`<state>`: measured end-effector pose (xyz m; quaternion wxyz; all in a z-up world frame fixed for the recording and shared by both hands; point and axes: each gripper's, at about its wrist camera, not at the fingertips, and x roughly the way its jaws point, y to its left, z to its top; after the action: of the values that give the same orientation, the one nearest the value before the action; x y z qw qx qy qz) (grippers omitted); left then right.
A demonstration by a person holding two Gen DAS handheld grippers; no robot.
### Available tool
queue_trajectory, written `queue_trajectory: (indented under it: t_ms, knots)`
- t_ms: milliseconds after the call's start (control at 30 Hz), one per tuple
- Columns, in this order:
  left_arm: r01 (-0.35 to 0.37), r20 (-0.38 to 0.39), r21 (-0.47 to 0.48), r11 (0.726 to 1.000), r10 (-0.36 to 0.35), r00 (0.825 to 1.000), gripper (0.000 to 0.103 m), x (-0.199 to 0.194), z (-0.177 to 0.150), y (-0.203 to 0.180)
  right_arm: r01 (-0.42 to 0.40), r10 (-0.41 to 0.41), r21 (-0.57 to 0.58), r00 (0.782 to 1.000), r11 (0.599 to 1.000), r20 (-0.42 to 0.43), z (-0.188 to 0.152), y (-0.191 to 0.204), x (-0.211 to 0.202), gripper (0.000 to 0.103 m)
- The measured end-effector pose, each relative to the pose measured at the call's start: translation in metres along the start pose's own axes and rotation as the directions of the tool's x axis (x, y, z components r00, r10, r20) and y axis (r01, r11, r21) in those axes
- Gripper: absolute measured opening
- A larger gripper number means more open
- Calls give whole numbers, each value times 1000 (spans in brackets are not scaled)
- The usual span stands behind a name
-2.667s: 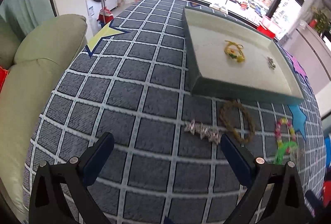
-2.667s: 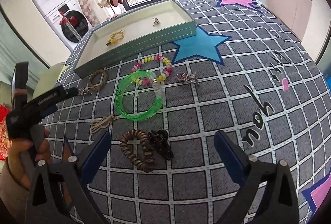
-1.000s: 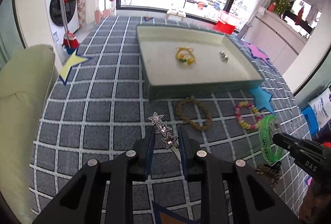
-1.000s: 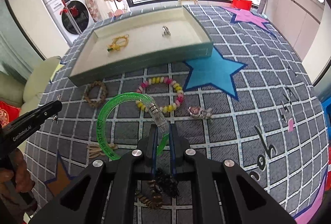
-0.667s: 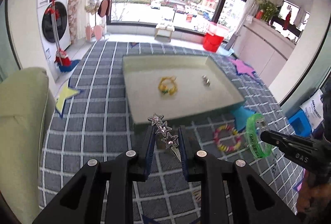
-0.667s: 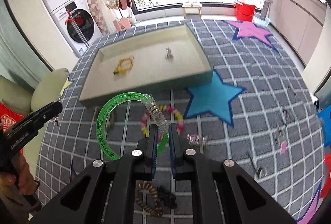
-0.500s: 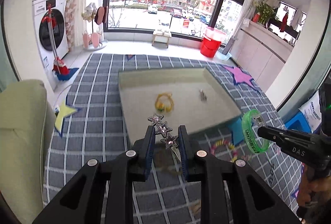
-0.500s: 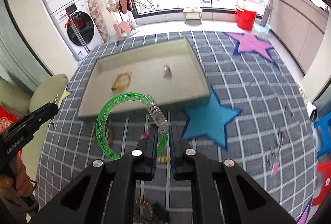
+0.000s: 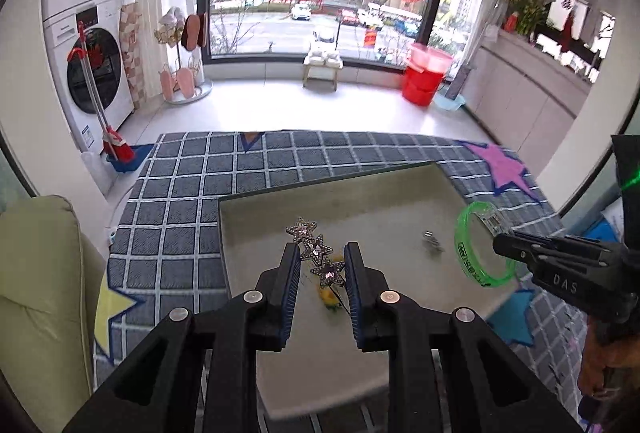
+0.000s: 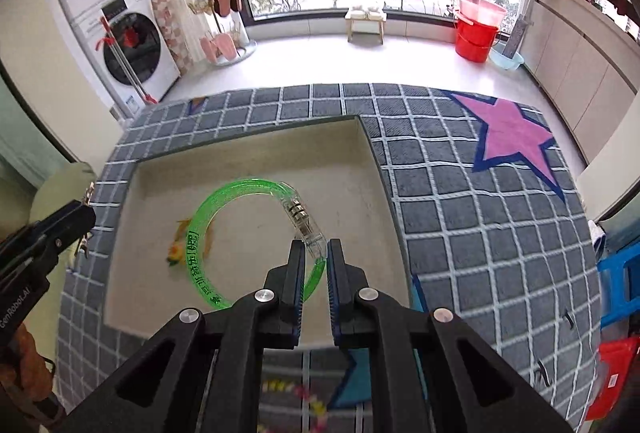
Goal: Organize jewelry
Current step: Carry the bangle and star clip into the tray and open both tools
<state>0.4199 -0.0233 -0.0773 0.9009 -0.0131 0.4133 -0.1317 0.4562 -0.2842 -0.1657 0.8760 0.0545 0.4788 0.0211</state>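
We are gripping a silver star hair clip [image 9: 316,251] in our left gripper [image 9: 322,265], the jaws standing narrow with the clip's lowest star pinched between the blue-edged pads and its other two stars sticking out past the fingertips, up and to the left in the left wrist view. Our right gripper [image 10: 311,257] is nearly closed, clamping a green bangle [image 10: 224,229] at the lower end of its clear clasp section, so the ring is fanning out to the left of the fingers in the right wrist view. Both pieces are hanging in the air above a shallow cream tray [image 10: 360,193] with a grey-green rim, which is sitting on a grey checked rug [image 10: 460,213] with a pink star [image 10: 512,137] on it. In the left wrist view, the right gripper [image 9: 500,243] is reaching in from the right edge with the bangle [image 9: 466,253] over the tray [image 9: 248,233]. A yellow hair tie [image 10: 178,245] is lying on the tray floor, seen through and beside the green ring, and a small silver piece [image 9: 431,239] is lying farther right on the tray. Beads [image 10: 292,391] are showing blurred on the rug below the tray's near wall. Past the rug, a washing machine [image 9: 96,73], a red bucket [image 10: 478,33] and a big window are filling the background
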Motion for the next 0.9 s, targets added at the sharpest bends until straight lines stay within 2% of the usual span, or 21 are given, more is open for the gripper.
queue_trajectory:
  t_ms: [400, 633, 733, 767, 867, 900]
  knots:
    - [-75, -111, -11, 997, 73, 991, 37, 85, 1, 14, 59, -56, 35, 995, 998, -80, 10, -8, 74, 12]
    - [-98, -151, -6, 995, 96, 984, 37, 106, -3, 15, 82, -80, 21, 993, 996, -86, 16, -8, 86, 12]
    - [-113, -150, -4, 994, 111, 982, 37, 106, -2, 14, 89, -89, 2, 993, 996, -83, 16, -6, 85, 15]
    - [-113, -155, -4, 994, 111, 982, 37, 107, -2, 14, 93, -93, 0, 992, 996, -80, 15, -6, 85, 21]
    - [-127, -182, -5, 992, 124, 976, 37, 110, -3, 14, 87, -85, 14, 993, 996, -87, 15, -8, 85, 59]
    - [-136, -180, -3, 991, 133, 975, 37, 111, -3, 15, 78, -76, 21, 993, 997, -88, 14, -9, 85, 60]
